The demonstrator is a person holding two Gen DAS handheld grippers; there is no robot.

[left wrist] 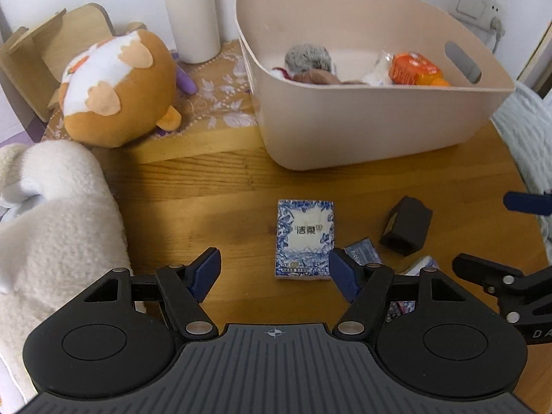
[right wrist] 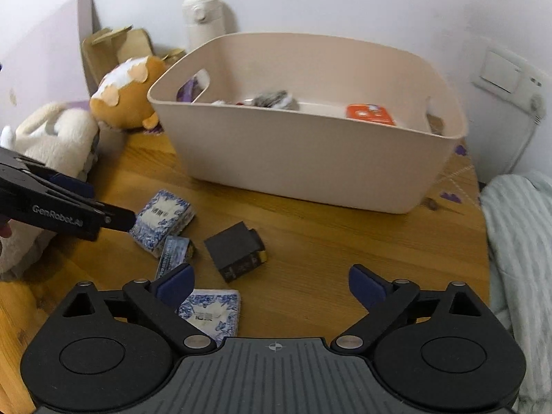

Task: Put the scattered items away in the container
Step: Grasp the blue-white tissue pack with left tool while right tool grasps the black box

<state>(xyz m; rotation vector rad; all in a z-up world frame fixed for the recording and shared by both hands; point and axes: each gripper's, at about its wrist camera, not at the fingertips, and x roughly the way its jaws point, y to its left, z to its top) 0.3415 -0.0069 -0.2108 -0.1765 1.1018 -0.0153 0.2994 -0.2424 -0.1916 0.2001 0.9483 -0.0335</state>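
A blue-and-white tissue pack point(left wrist: 305, 239) lies flat on the wooden table, just ahead of my left gripper point(left wrist: 274, 269), which is open with nothing between its fingers. To its right are a small black box point(left wrist: 407, 229) and a smaller blue pack point(left wrist: 364, 252). My right gripper point(right wrist: 270, 279) is wide open and empty above bare wood. The black box point(right wrist: 234, 248) sits ahead of it to the left, and another tissue pack point(right wrist: 214, 312) lies beside its left finger. The beige bin point(left wrist: 362, 127) point(right wrist: 303, 158) stands behind, holding a grey plush and an orange packet.
An orange-and-white plush toy point(left wrist: 117, 89), a cream fleece bundle point(left wrist: 58, 224), a white bottle point(left wrist: 193, 13) and a wooden stand point(left wrist: 41, 51) crowd the left and back. Striped bedding point(right wrist: 517, 241) borders the table's right edge.
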